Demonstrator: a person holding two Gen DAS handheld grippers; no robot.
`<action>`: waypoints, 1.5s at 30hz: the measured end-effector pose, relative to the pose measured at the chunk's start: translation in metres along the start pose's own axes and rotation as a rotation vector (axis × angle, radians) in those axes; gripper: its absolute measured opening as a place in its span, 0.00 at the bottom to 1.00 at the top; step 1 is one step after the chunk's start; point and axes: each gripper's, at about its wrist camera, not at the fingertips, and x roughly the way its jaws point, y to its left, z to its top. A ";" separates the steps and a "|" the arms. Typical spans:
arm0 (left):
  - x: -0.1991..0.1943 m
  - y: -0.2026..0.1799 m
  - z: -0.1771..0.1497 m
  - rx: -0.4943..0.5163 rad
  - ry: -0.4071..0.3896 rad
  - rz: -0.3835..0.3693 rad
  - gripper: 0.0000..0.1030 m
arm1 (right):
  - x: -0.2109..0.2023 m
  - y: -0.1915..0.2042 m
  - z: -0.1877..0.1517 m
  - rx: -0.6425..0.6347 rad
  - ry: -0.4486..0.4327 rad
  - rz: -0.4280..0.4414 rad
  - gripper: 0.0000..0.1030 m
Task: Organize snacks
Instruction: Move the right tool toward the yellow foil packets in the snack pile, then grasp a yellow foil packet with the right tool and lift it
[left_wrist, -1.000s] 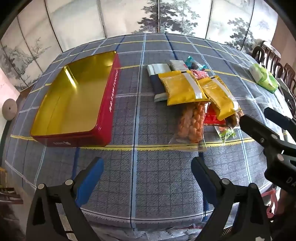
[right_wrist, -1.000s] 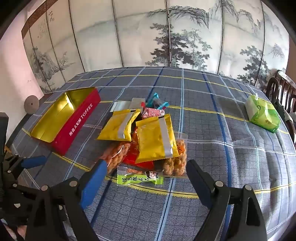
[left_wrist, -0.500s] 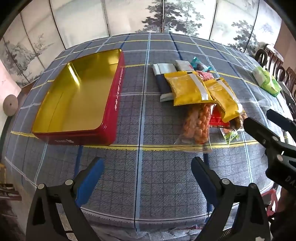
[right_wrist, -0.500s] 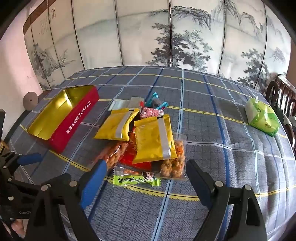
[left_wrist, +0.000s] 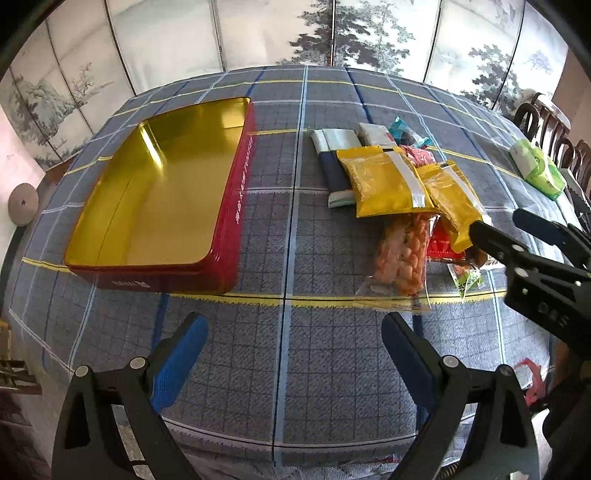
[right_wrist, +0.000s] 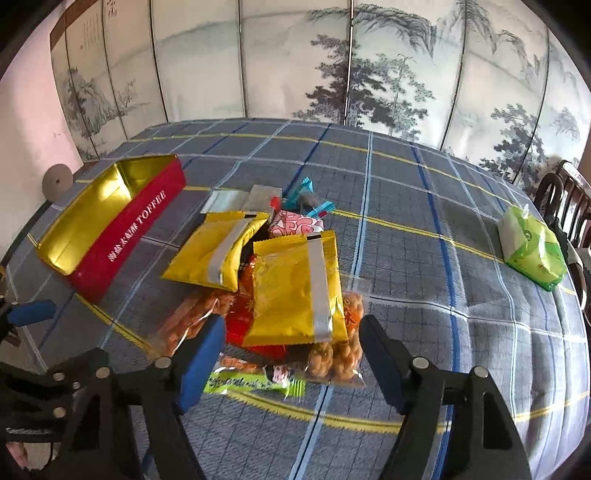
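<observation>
A red toffee tin with a gold inside lies open and holds nothing, left of a pile of snacks; it also shows in the right wrist view. The pile holds two yellow foil packets, clear bags of orange snacks, a red packet, a green packet and small wrapped sweets. My left gripper is open and empty over the cloth in front of the tin. My right gripper is open and empty, its fingertips at the near edge of the pile.
A green tissue pack lies at the right of the table, near dark wooden chairs. A plaid cloth covers the round table. A painted folding screen stands behind it. The right gripper shows in the left wrist view.
Both grippers have moved forward toward the table. The right gripper has closed in on the snack pile. Nothing on the table has moved.
</observation>
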 end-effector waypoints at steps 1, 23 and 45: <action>0.000 0.000 0.001 0.000 -0.002 -0.003 0.91 | 0.004 0.000 0.002 0.001 -0.002 0.007 0.74; 0.005 -0.005 0.021 0.015 -0.017 0.009 0.91 | 0.055 -0.001 0.027 -0.008 0.046 0.041 0.69; 0.014 -0.009 0.050 0.020 -0.015 0.019 0.91 | 0.054 0.002 0.026 -0.048 0.049 0.054 0.63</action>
